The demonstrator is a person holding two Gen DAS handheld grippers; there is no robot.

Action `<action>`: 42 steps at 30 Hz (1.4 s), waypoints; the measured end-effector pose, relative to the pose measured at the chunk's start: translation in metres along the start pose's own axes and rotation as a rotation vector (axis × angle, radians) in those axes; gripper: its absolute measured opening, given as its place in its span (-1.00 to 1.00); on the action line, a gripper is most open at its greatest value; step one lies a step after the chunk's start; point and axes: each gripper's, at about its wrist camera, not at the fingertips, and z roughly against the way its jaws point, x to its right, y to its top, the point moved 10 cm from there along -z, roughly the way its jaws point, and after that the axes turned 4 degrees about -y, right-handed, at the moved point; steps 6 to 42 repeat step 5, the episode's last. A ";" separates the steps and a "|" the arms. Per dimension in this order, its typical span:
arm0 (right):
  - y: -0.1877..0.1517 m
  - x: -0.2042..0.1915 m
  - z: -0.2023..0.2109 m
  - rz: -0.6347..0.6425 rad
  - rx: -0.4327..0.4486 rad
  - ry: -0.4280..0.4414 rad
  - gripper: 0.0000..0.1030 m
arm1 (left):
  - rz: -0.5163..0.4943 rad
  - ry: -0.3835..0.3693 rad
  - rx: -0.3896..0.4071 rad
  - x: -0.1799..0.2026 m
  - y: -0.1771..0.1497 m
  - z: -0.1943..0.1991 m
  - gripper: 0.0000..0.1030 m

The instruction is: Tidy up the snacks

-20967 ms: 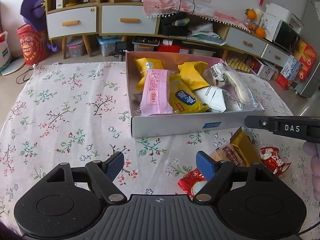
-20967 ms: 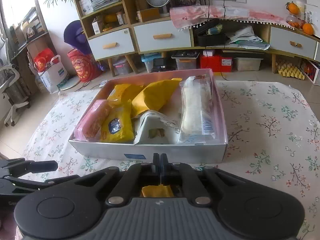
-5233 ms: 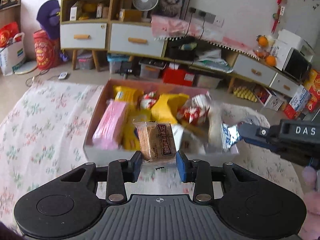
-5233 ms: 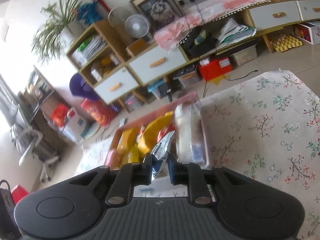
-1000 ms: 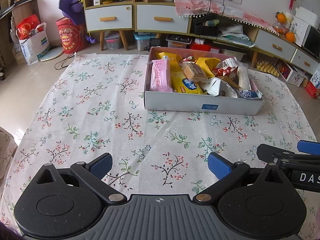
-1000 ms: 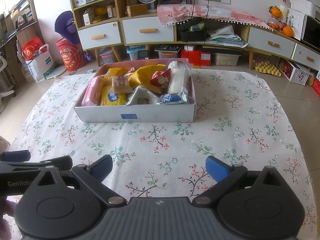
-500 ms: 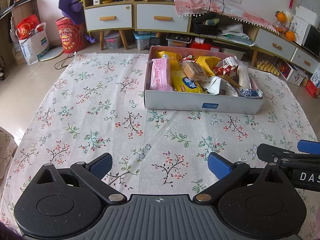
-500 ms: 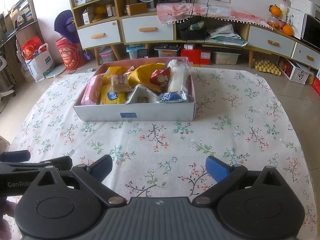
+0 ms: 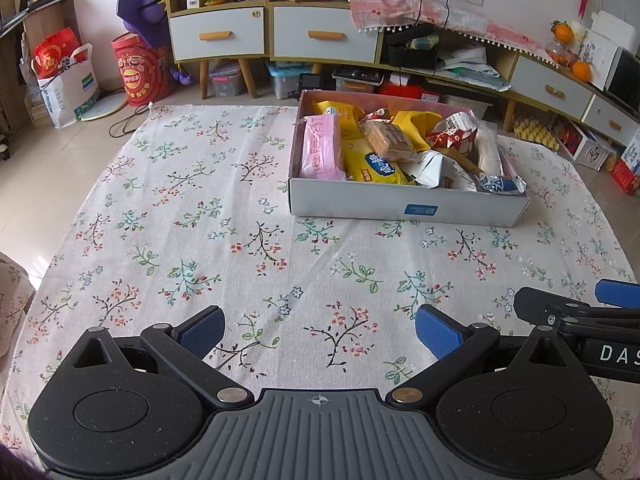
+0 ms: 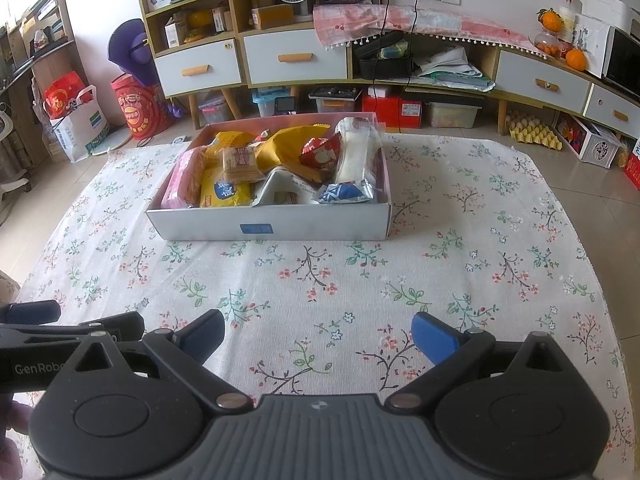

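I've pulled both the left gripper (image 9: 318, 330) and right gripper (image 10: 318, 336) back, jaws released and empty (every snack now sits in the box (image 9: 404, 206)), so sorting looks finished.

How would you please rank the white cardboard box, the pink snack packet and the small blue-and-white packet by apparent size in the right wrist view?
1. White cardboard box, clearly largest.
2. Pink snack packet.
3. Small blue-and-white packet, smallest.
All sit at similar depth, so the order seems reliable.

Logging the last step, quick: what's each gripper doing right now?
Left gripper: open, holding nothing.
Right gripper: open, holding nothing.
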 end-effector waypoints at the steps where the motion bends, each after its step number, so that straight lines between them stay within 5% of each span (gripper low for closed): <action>1: -0.001 0.000 -0.001 0.002 -0.001 -0.001 0.72 | -0.001 0.002 -0.002 0.000 -0.001 0.000 0.98; 42: -0.004 0.001 -0.004 0.003 -0.005 -0.003 0.72 | -0.009 0.001 -0.005 -0.001 -0.002 -0.003 0.98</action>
